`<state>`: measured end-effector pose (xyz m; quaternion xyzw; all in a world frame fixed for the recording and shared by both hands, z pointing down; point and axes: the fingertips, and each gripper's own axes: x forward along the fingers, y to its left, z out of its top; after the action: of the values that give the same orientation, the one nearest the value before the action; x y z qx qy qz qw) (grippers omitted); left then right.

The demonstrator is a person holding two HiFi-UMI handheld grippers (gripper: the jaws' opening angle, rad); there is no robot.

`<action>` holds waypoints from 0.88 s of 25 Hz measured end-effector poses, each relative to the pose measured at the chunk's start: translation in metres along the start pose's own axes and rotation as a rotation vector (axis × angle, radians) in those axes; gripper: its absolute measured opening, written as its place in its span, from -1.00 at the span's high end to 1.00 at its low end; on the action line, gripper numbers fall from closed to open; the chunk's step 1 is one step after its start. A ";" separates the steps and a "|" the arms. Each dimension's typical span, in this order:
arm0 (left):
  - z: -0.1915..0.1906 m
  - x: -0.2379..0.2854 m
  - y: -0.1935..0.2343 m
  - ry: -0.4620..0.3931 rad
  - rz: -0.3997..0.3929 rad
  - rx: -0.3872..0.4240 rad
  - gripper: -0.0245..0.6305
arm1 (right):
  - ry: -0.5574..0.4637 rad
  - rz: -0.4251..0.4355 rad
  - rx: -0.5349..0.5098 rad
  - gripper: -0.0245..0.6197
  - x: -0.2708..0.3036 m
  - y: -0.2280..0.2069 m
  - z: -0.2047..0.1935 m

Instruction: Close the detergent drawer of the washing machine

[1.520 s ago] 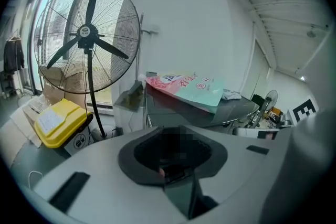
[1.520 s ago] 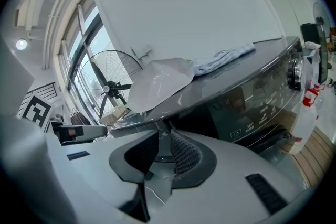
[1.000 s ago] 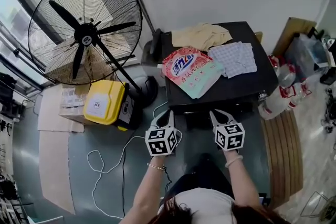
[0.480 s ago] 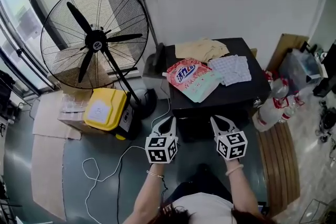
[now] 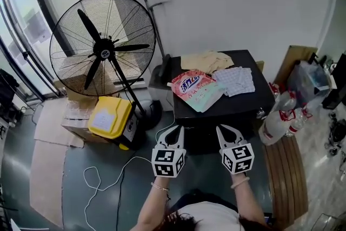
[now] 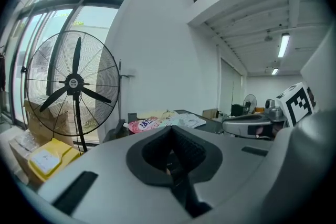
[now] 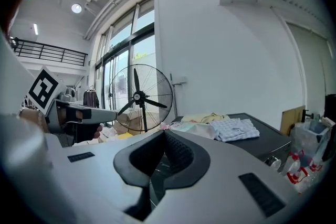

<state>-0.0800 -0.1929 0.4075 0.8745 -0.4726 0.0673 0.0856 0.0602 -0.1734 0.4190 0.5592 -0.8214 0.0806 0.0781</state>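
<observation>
Pink detergent pouch (image 5: pixel 195 88) atop black box-shaped washing machine (image 5: pixel 254 97) beside checked cloth (image 5: pixel 235 81), detergent drawer indiscernible on its shadowed front, left claw (image 5: pixel 174 130) and right claw (image 5: pixel 224 129) closed tight, empty, yellow plastic case (image 5: pixel 110 116) beside black floor fan (image 5: pixel 102 49), grey floor (image 5: pixel 75 181).

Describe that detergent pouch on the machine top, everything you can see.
The detergent pouch is a soft plastic bag, pink-red with lettering at one end, mint green at the other. It lies flat and skewed on the left front of the black machine top, its edge meeting the checked cloth, a beige cloth just behind.
</observation>
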 end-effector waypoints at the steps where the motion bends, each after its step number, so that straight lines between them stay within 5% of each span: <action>1: 0.002 -0.001 -0.004 -0.003 0.003 0.002 0.87 | -0.001 0.006 -0.008 0.84 -0.004 -0.001 0.003; 22: 0.014 -0.035 -0.059 -0.030 0.111 0.014 0.87 | -0.006 0.079 -0.055 0.84 -0.046 -0.009 0.019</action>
<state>-0.0487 -0.1357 0.3823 0.8485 -0.5211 0.0623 0.0684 0.0841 -0.1389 0.3909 0.5240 -0.8451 0.0594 0.0878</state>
